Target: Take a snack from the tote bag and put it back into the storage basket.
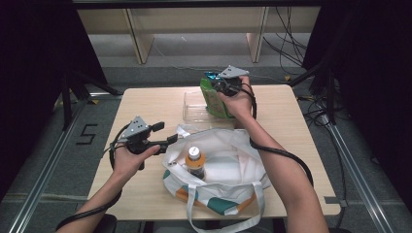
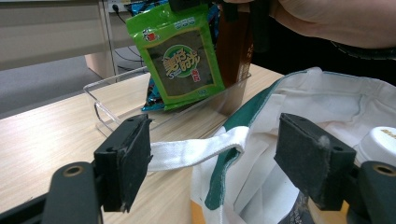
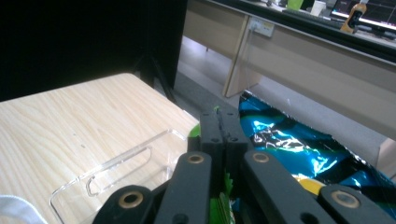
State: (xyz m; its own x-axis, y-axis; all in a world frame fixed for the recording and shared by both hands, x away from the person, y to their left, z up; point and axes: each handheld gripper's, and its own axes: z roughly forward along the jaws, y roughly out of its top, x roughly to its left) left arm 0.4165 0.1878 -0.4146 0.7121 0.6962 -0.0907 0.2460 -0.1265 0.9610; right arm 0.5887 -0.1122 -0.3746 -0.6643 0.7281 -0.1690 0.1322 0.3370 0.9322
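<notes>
The right hand-held gripper [image 1: 219, 86] pinches the green snack packet [image 1: 213, 99] above, perhaps inside, the clear tray [image 1: 190, 112].

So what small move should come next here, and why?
Probably lift the green packet out of the clear bin and carry it toward the bag. The right gripper is shut on its top edge, and the left gripper stands open beside the bag's mouth.
</notes>
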